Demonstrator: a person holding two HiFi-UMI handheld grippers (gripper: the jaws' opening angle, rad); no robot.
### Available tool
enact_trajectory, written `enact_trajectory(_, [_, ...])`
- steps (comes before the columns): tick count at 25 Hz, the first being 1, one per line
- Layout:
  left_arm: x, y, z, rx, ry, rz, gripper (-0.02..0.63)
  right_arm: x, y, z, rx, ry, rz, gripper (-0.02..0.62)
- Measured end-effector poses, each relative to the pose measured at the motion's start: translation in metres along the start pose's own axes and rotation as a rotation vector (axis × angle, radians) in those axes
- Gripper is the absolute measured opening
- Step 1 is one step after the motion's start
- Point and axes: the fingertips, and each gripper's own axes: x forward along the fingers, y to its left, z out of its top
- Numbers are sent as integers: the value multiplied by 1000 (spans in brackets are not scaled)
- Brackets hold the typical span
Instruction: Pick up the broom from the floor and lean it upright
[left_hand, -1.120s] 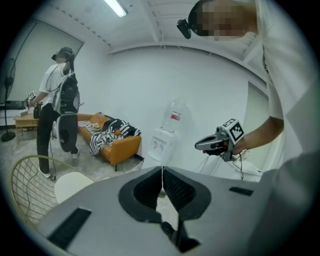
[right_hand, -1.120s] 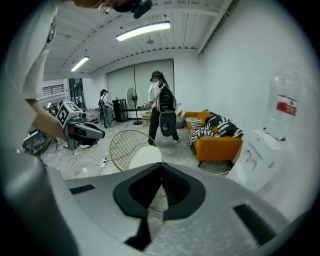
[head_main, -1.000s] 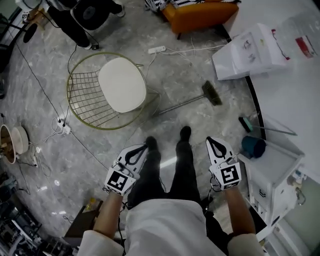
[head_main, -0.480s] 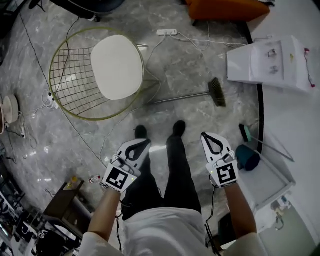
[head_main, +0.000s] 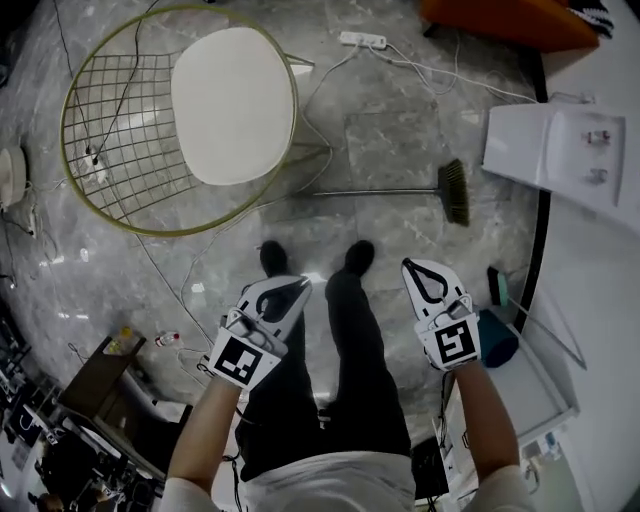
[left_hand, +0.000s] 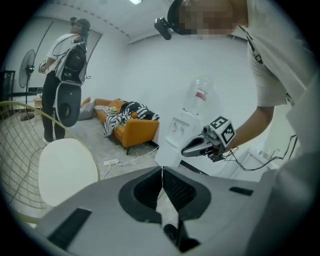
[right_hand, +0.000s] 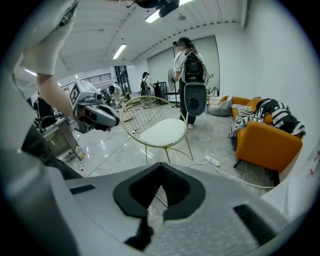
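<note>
Status: 0 of 2 steps done, judging by layout. Grey marble floor fills the head view. Wire chair with the white seat sits upper left; its leg frame ends just left of the broom handle tip, and I can't tell if they touch. White water dispenser is at the right edge and the orange sofa is top right; either side could serve as a lean surface, my guess only. Broom lies flat on the floor, centre-right and above the person's shoes. The handle runs horizontally and the bristle head is at its right end, near the dark curved edge by the dispenser. Nothing is touching it. Left gripper is lower centre-left, beside the left leg, with its claw closed and nothing in it. Right gripper is lower centre-right in the same state, pads together and empty. Both tips point up-frame toward the broom but sit well short of it, with the shoes in between. The power strip and its cable at top centre are clear of the broom, so no snag risk there. Remaining: open a claw, reach down to the handle, grip it, raise it, stand it bristles-down and lean it against something. The right gripper looks nearer the head end and the left nearer the handle tip, so 1 on each end seems workable.
</note>
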Motion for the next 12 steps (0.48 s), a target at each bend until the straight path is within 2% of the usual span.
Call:
enact_trajectory(5, [28,14,-49,41,6,-21,11,53,-1,-47,-21,16,34,0])
enact_trajectory(12, [66,42,-127,52,30,-44,11,123,-8,-114,-5,10,26,0])
